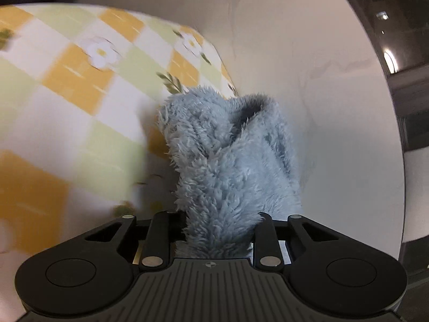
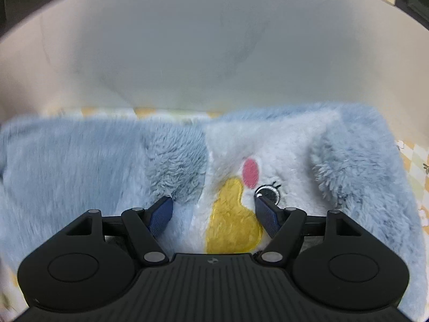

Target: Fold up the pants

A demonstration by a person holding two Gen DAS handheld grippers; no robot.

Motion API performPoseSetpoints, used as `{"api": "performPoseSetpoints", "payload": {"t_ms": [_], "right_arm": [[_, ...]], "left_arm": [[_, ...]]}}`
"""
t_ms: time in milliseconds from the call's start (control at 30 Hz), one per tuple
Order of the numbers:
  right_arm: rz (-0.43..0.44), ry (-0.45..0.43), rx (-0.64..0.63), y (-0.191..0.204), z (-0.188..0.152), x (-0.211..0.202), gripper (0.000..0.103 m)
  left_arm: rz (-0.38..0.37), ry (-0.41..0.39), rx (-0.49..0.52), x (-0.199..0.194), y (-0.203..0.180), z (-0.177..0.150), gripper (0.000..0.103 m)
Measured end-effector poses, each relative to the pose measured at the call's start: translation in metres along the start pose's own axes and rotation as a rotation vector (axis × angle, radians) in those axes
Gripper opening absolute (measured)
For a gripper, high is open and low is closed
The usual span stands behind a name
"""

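My left hand-held gripper [image 1: 218, 230] is clamped on a bunch of the fluffy blue pants [image 1: 228, 155], low in the frame. My right hand-held gripper [image 2: 213, 209] is apart over the pants [image 2: 88, 166] on the checked cloth [image 1: 80, 86]. They look soft, floppy and light, so I would grab an edge.

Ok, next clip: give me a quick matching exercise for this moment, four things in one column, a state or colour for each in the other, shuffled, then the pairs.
Things:
1. left gripper
2. right gripper
3. cloth
4. beak patch

States or colours:
A. yellow, on the pants
B. jaws apart, nothing pinched
C. checked yellow, green and white, with flowers
D. shut on a bunch of blue fleece

Pairs: 1-D, 2-B, 3-C, 4-A
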State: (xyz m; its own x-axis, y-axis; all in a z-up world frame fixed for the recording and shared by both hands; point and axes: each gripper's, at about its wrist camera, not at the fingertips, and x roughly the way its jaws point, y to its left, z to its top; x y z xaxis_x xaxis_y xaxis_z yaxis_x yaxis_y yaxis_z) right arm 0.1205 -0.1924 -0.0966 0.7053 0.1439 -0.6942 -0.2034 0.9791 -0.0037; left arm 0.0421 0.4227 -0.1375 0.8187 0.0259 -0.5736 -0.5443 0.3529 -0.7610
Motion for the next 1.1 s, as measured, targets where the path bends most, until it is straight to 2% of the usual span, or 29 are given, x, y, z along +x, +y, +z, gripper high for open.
{"api": "performPoseSetpoints", "payload": {"t_ms": [100, 233, 300, 367, 467, 600, 700, 767, 833, 967, 1100], "right_arm": [[0.038, -0.023, -0.014, 0.012, 0.008, -0.003, 0.071], [0.138, 0.06, -0.078, 0.041, 0.006, 0.013, 0.071], [0.127, 0.124, -0.194, 0.063, -0.003, 0.027, 0.074], [0.093, 0.107, -0.291, 0.081, -0.009, 0.031, 0.075], [0.068, 0.124, -0.295, 0.086, -0.004, 0.036, 0.076], [0.085, 0.133, -0.29, 0.087, 0.006, 0.032, 0.075], [0.143, 0.073, -0.224, 0.07, 0.019, 0.007, 0.074], [0.222, -0.02, -0.159, 0.051, 0.032, -0.028, 0.077], [0.243, -0.104, -0.12, 0.03, 0.045, -0.061, 0.078], [0.194, -0.224, -0.02, -0.03, 0.064, -0.106, 0.079], [0.065, -0.242, 0.099, -0.1, 0.056, -0.124, 0.079]], "left_arm": [[0.016, -0.036, 0.017, -0.031, 0.011, 0.001, 0.025], [0.045, -0.076, 0.025, -0.072, 0.029, 0.003, 0.025], [0.066, -0.097, 0.032, -0.084, 0.035, 0.002, 0.025], [0.081, -0.116, 0.038, -0.096, 0.038, 0.0, 0.025], [0.094, -0.14, 0.067, -0.11, 0.034, -0.005, 0.025], [0.095, -0.164, 0.15, -0.126, 0.008, -0.012, 0.025], [0.066, -0.184, 0.243, -0.138, -0.02, -0.019, 0.025], [0.025, -0.198, 0.322, -0.146, -0.047, -0.026, 0.025], [-0.026, -0.208, 0.411, -0.152, -0.078, -0.034, 0.025], [-0.159, -0.208, 0.605, -0.156, -0.15, -0.057, 0.025], [-0.299, -0.154, 0.801, -0.146, -0.225, -0.102, 0.025]]}}
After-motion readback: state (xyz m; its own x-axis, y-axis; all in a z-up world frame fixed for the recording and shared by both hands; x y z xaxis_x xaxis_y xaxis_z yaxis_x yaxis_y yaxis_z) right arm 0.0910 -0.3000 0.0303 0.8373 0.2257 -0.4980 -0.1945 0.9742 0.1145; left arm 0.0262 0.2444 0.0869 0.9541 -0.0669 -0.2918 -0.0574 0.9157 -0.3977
